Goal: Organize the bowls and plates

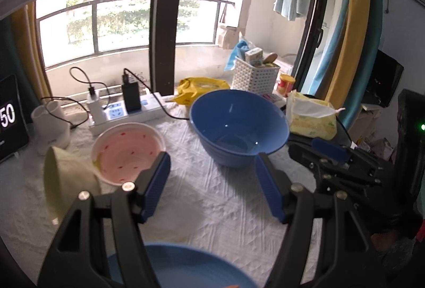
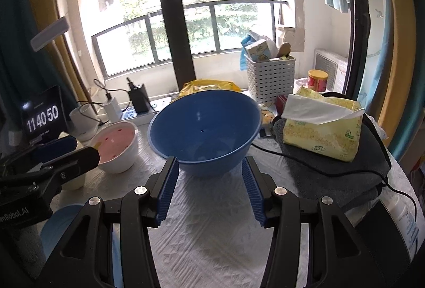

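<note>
Right gripper (image 2: 209, 189) low over the cloth, jaws wide, empty, lined up just near of the blue bowl (image 2: 204, 128). Left gripper (image 1: 212, 187) also wide and empty, hanging over bare cloth between pink bowl (image 1: 128, 152) and blue bowl.

Likely step: taking the blue bowl by its near wall. Best done by rising to rim height, sliding one finger inside and one outside the near rim, then closing firmly; smooth plastic wall, sloped, apt to slip if pinched low. Worth keeping clear of the tissue pack (image 2: 321, 134) on the right and the black cable beside the bowl's base.

Blue bowl: upright, centre of the table, apparently empty, a glint on the bottom. Pink bowl: left of it, apart, upright, white outside, pink inside with red flecks and a yellowish smear at the near-left rim; otherwise empty. Cream cup (image 1: 66, 176): near left, tilted, mouth toward the left, just beside the pink bowl; contact unclear. Blue plate (image 1: 180, 266): nearest edge, under the left gripper, mostly hidden. White basket (image 2: 269, 75): far right, stuffed with cartons and packets.
</note>
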Action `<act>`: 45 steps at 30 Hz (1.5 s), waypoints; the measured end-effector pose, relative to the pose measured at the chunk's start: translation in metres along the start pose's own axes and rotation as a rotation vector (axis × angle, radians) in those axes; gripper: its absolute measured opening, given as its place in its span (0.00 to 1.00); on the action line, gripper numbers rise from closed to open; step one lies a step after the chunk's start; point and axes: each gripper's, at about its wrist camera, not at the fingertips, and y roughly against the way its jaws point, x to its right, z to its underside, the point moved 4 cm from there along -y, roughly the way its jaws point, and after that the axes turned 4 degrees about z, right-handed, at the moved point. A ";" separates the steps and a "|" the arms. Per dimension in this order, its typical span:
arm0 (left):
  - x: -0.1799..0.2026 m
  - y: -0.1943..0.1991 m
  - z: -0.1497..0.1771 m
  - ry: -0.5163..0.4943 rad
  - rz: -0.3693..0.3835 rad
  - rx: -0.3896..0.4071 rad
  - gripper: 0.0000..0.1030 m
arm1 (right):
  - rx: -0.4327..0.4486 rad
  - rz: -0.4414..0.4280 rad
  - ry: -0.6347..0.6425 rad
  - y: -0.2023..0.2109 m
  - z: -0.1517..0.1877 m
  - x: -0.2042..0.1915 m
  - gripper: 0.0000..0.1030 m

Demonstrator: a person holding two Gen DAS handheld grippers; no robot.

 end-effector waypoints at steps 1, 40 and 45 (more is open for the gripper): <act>0.001 -0.004 -0.001 0.000 0.001 0.003 0.65 | -0.002 0.002 -0.009 -0.004 -0.001 0.004 0.51; 0.000 -0.109 -0.005 0.054 -0.001 -0.178 0.37 | -0.091 -0.013 -0.186 -0.089 -0.010 0.041 0.30; 0.003 -0.098 -0.006 0.045 0.000 -0.160 0.37 | -0.076 -0.003 -0.169 -0.078 -0.012 0.037 0.30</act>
